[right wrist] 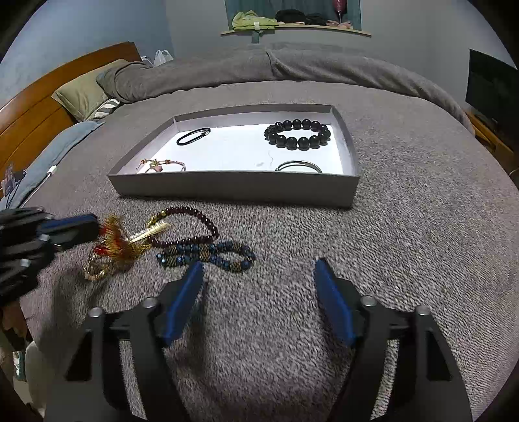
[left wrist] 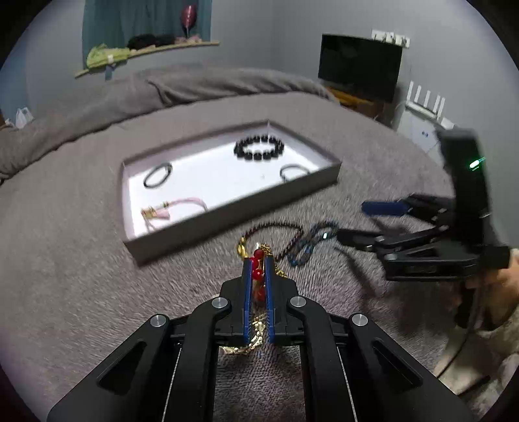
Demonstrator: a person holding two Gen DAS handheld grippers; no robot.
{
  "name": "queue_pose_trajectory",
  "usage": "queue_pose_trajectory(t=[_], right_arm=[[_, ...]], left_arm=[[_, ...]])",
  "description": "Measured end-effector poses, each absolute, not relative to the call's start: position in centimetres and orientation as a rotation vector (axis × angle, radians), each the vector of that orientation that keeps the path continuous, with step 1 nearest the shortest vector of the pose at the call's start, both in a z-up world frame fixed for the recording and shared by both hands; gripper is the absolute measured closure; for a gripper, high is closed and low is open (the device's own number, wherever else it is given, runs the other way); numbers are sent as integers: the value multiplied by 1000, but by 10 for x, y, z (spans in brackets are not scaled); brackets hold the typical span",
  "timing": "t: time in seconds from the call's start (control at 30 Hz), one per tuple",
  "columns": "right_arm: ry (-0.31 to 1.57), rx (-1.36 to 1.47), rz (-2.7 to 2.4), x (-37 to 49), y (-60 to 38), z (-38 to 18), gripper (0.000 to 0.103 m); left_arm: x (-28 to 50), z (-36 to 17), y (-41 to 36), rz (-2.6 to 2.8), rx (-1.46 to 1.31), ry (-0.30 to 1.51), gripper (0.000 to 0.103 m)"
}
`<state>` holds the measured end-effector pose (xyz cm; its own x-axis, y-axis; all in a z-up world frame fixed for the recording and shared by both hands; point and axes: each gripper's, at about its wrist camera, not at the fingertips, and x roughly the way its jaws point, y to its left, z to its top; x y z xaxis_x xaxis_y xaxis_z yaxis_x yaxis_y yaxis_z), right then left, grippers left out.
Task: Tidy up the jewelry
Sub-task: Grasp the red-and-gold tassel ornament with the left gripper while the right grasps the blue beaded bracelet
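Note:
My left gripper point(left wrist: 258, 259) is shut on a gold chain with red beads point(left wrist: 258, 274), lifted slightly off the grey blanket; its tail hangs below the fingers. From the right wrist view the same chain point(right wrist: 116, 246) trails from the left gripper point(right wrist: 94, 229). A dark red bead bracelet point(right wrist: 194, 227) and a blue bead bracelet point(right wrist: 207, 254) lie on the blanket in front of the grey tray point(right wrist: 233, 190). My right gripper point(right wrist: 258, 266) is open just short of the blue bracelet, with nothing between its fingers. The tray holds a black bead bracelet point(right wrist: 297, 133), a black band point(right wrist: 193, 135), a pink cord bracelet point(right wrist: 160, 165) and a silver bangle point(right wrist: 298, 166).
Everything rests on a bed with a grey blanket point(right wrist: 405, 227). A pillow point(right wrist: 81, 91) and a wooden headboard point(right wrist: 39, 107) are at the left. A dark screen point(left wrist: 360, 66) stands beyond the bed's far right. A wall shelf point(right wrist: 292, 27) carries cloths.

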<state>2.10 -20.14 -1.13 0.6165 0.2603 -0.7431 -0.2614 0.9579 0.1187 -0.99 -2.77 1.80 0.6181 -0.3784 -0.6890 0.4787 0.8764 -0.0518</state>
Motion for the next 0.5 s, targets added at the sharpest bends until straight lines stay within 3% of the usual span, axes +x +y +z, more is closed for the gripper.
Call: queue_pose_trajectory(t=[0.33,0.5], right_arm=[[872,-13,307,37,-190,-16,65],[904,-4,317,43,-188,-23,71]], left_arm=[[-16,56,-11,-447,131,660,95],[-14,60,-3,-436,121,655,95]])
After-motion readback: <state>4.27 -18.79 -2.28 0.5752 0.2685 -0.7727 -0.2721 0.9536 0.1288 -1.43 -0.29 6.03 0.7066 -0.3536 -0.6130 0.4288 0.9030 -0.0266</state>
